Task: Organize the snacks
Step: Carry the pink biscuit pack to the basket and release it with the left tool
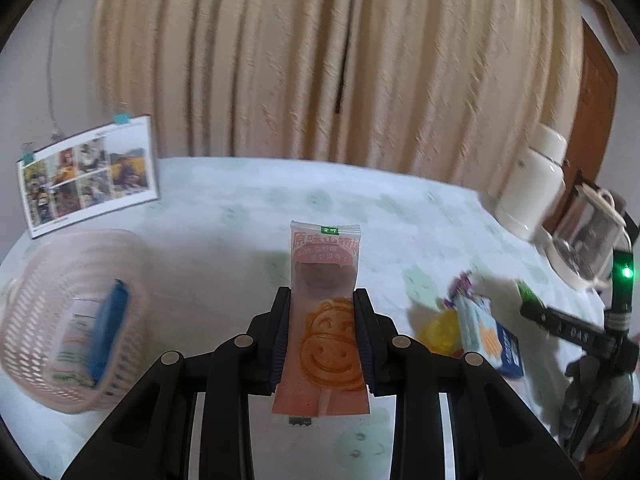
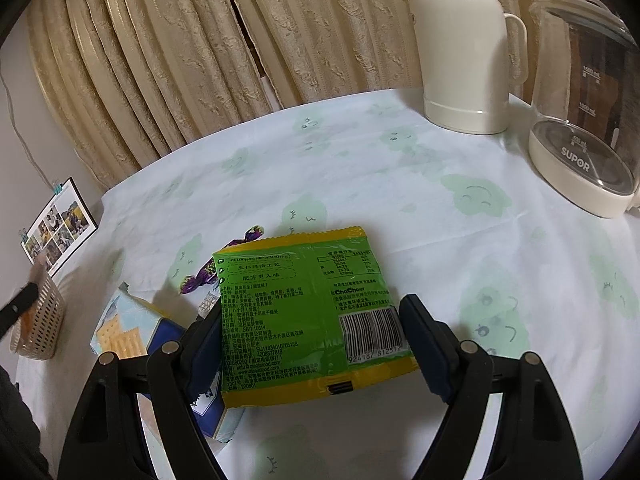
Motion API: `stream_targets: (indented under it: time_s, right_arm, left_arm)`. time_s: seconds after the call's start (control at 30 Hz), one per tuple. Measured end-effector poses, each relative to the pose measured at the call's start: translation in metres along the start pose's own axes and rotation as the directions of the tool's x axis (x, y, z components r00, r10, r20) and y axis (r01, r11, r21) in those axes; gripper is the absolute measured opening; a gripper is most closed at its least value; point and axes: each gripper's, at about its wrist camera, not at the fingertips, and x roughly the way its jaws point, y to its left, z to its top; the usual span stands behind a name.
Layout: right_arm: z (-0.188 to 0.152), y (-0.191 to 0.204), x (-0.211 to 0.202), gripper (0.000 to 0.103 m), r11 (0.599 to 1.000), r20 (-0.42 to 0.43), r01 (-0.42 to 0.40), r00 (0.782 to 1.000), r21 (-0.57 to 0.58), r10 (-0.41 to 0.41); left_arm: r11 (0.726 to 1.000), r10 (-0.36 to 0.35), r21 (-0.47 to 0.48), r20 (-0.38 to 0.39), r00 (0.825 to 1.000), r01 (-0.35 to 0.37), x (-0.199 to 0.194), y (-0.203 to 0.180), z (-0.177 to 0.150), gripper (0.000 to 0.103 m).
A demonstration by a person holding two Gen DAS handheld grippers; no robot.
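The left gripper (image 1: 322,320) clamps a pink snack stick (image 1: 322,320) above the table (image 1: 240,216), its long axis running away from the camera, the printed end far. At near left the pink basket (image 1: 44,280) holds a blue-edged packet (image 1: 102,332) standing on edge. The right gripper (image 2: 310,344) grips a green peanut bag (image 2: 304,312), barcode end near, over a cracker box (image 2: 124,328) and purple candy (image 2: 208,272).
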Motion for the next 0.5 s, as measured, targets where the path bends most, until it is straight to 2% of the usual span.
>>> stream_targets:
  time_s: [0.27, 0.5]
  right_arm:
    - [-0.002, 0.001, 0.0, 0.08, 1.0, 0.001, 0.006, 1.0, 0.004, -0.006]
    - [-0.004, 0.003, 0.0, 0.08, 1.0, -0.002, 0.01, 1.0, -0.003, -0.01]
  left_arm:
    - [0.993, 0.086, -0.082, 0.058, 0.995, -0.081, -0.021, 0.047, 0.009, 0.031]
    - [0.974, 0.185, -0.147, 0.095, 0.978, -0.17, -0.036, 0.09, 0.011, 0.032]
